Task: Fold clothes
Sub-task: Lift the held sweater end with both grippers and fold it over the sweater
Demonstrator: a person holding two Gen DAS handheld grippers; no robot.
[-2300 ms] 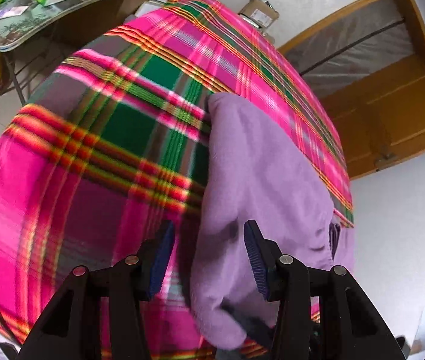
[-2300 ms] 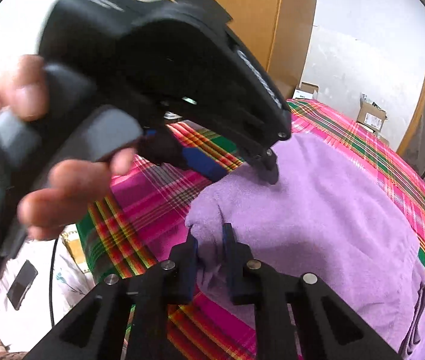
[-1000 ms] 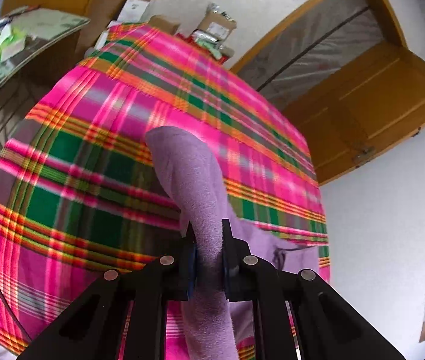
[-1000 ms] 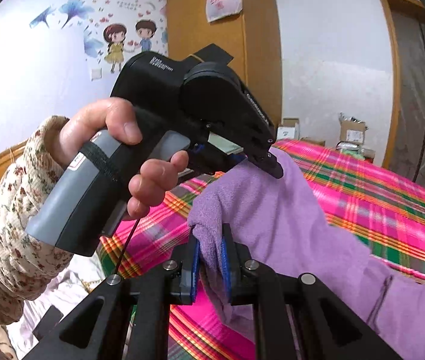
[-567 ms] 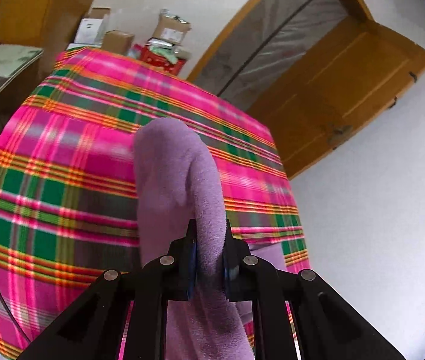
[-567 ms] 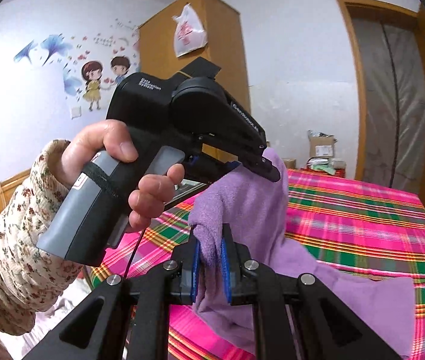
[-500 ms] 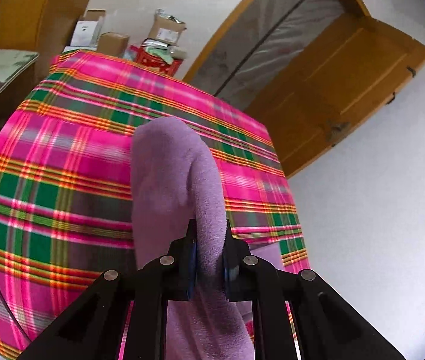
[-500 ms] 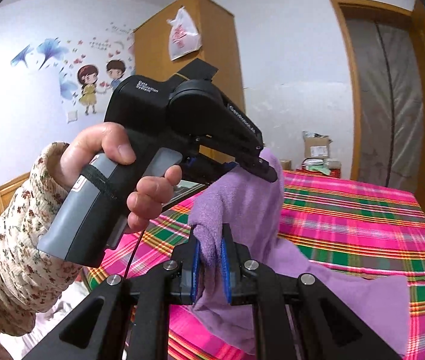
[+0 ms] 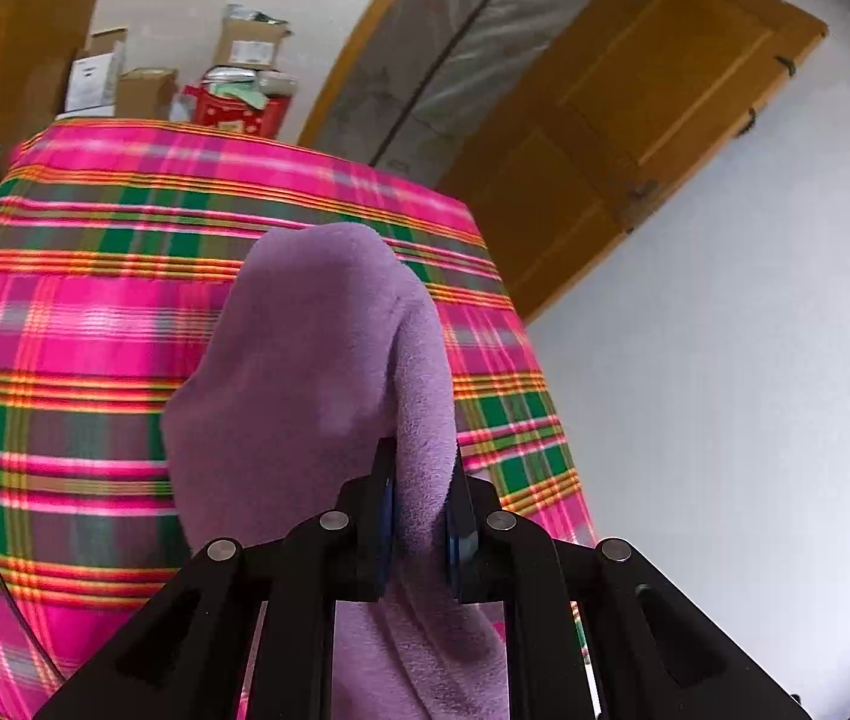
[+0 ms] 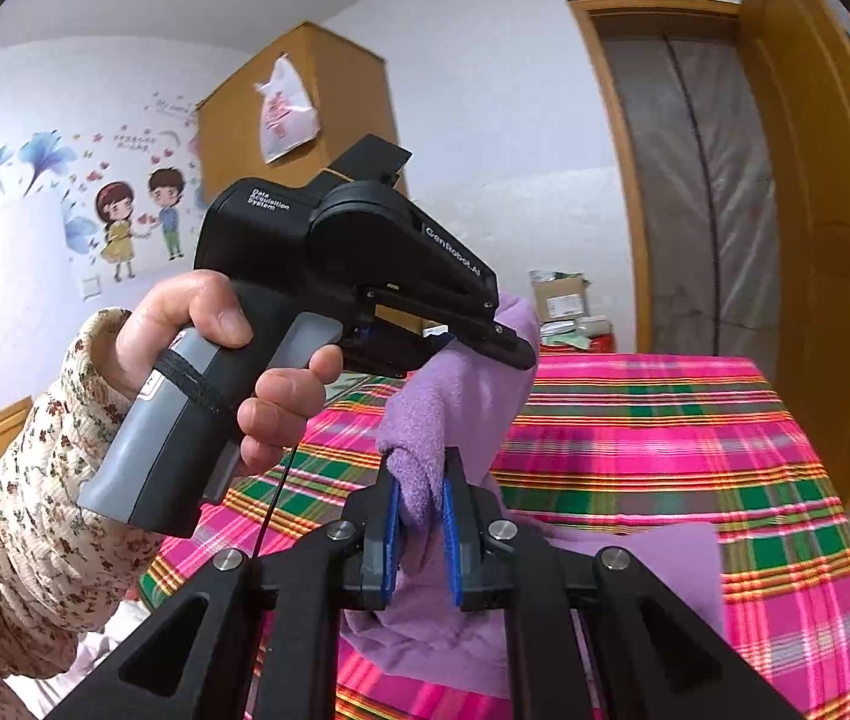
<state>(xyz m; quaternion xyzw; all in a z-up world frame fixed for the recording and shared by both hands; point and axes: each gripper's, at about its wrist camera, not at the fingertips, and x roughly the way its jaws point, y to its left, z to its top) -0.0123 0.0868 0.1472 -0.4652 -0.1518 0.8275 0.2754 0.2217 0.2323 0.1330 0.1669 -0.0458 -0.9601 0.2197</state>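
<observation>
A purple fleece garment (image 9: 305,372) is lifted off the pink plaid bed (image 9: 65,330). My left gripper (image 9: 419,474) is shut on a thick fold of its edge, and the cloth drapes forward over the fingers. In the right wrist view my right gripper (image 10: 419,480) is shut on another bunch of the same garment (image 10: 460,396). The left gripper (image 10: 514,348), held by a hand in a floral sleeve, clamps the cloth just above and beyond it. The garment's far end (image 10: 664,564) still lies on the bed.
The bed's plaid cover (image 10: 664,420) fills the lower views. Cardboard boxes (image 9: 245,48) and a red box stand on the floor beyond its far edge. A wooden door (image 9: 634,138) stands open at the right. A wooden wardrobe (image 10: 305,120) stands behind the left hand.
Both grippers, still shut on the garment, have risen and swung toward the door end of the bed. More cloth hangs free and less lies on the cover.
</observation>
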